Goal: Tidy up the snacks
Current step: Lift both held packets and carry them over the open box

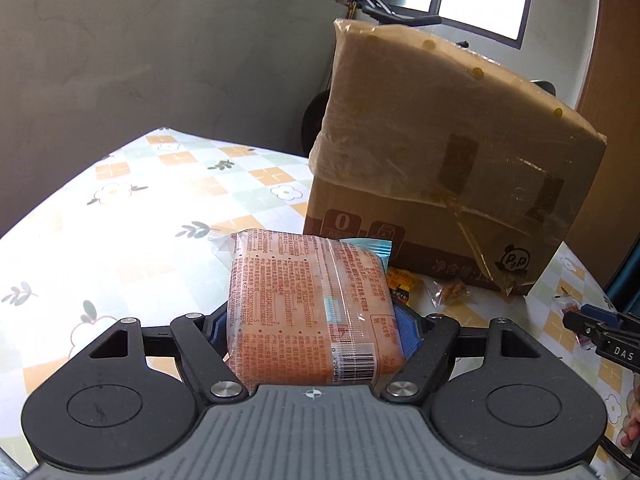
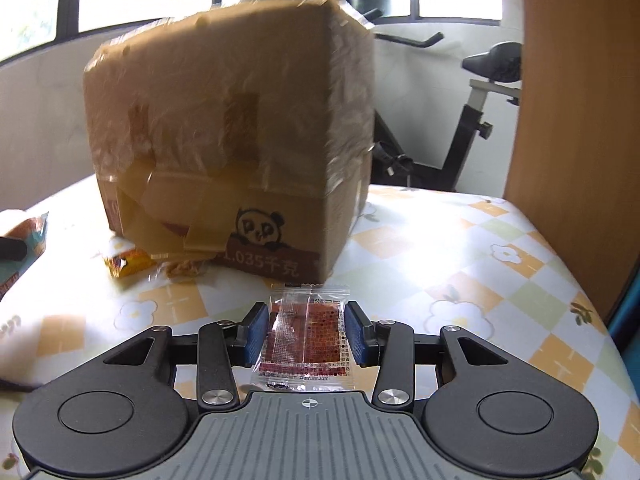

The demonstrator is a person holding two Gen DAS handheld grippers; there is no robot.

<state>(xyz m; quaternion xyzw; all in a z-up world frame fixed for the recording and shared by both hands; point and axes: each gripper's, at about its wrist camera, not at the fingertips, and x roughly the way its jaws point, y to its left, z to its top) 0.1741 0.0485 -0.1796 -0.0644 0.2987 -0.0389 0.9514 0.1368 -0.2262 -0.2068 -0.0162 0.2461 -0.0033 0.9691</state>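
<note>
Holding two snacks at once, you have both hand-held grippers pointed toward the taped cardboard box [image 1: 448, 168] that stands near the far edge of the worktop [image 1: 132, 216]. Your left hand-held gripper [image 1: 314, 332] is clamped on a large orange snack pack [image 1: 308, 304] printed with dense red text and a barcode; the pack fills the whole gap between the blue pads, and its far end sticks out well past the fingertips. A teal-edged wrapper [image 1: 370, 248] shows just behind that pack, though you cannot tell from this view whether it is held too or lies on the worktop.

Your right hand-held gripper [image 2: 306, 334] has a narrow gap, and its blue pads [image 2: 256, 332] press on either side of a small clear sachet [image 2: 306, 336] with a dark red filling. The sachet's crimped top edge pokes out beyond the fingertips toward the box's near corner.

At the foot of the box, on the flowered cloth, lie a small yellow-orange wrapped sweet [image 2: 128, 262] and, just beside it, a clear packet with a brownish crumbly snack [image 2: 186, 270]. Both sit against the box's front face. The right half of the worktop in the right wrist view carries nothing but the cloth's pattern.
</note>
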